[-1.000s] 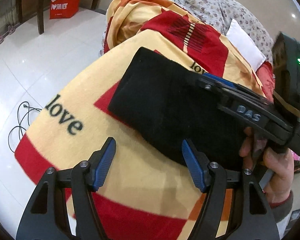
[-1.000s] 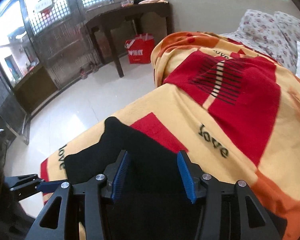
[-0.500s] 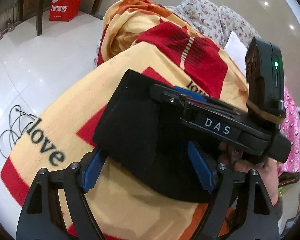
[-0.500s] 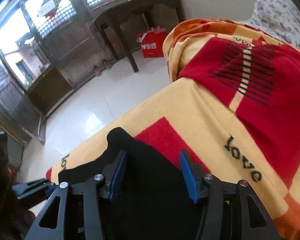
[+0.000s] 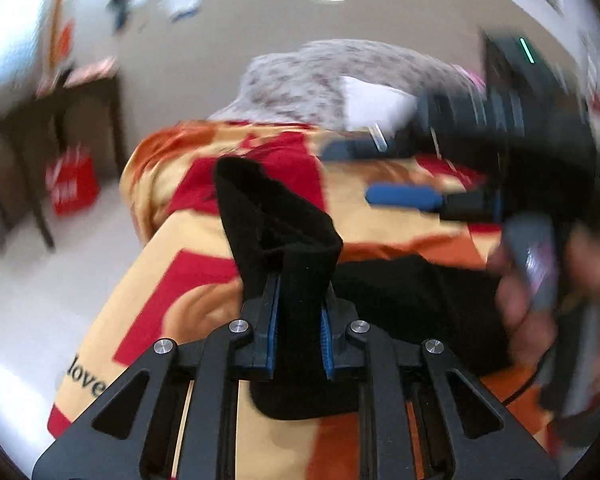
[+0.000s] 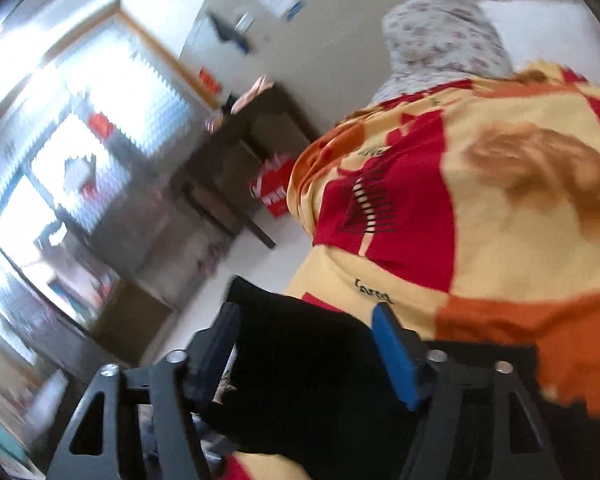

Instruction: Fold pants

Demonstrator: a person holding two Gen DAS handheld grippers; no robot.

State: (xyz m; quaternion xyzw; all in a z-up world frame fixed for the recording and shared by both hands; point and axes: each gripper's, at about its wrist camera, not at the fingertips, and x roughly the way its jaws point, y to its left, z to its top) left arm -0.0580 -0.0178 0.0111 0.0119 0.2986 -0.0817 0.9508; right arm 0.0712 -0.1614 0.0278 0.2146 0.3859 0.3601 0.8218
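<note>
The black pants (image 5: 412, 300) lie folded on a yellow and red blanket (image 5: 188, 272). My left gripper (image 5: 298, 312) is shut on a fold of the pants and holds it raised off the bed, the cloth standing up between the blue pads. My right gripper (image 6: 306, 344) is open, its blue pads either side of the black pants (image 6: 312, 384), low over them. The right gripper also shows blurred in the left wrist view (image 5: 384, 172), above the blanket at the right, held by a hand.
The blanket covers a bed with a floral quilt (image 5: 320, 80) and a white pillow (image 5: 376, 104) at the far end. A dark wooden table (image 6: 240, 148) and a red bag (image 6: 274, 192) stand on the pale floor left of the bed.
My left gripper has closed on the pants' edge and lifted it; it was open before. Both views have swung upward and blurred. The right gripper stays open over the pants.
</note>
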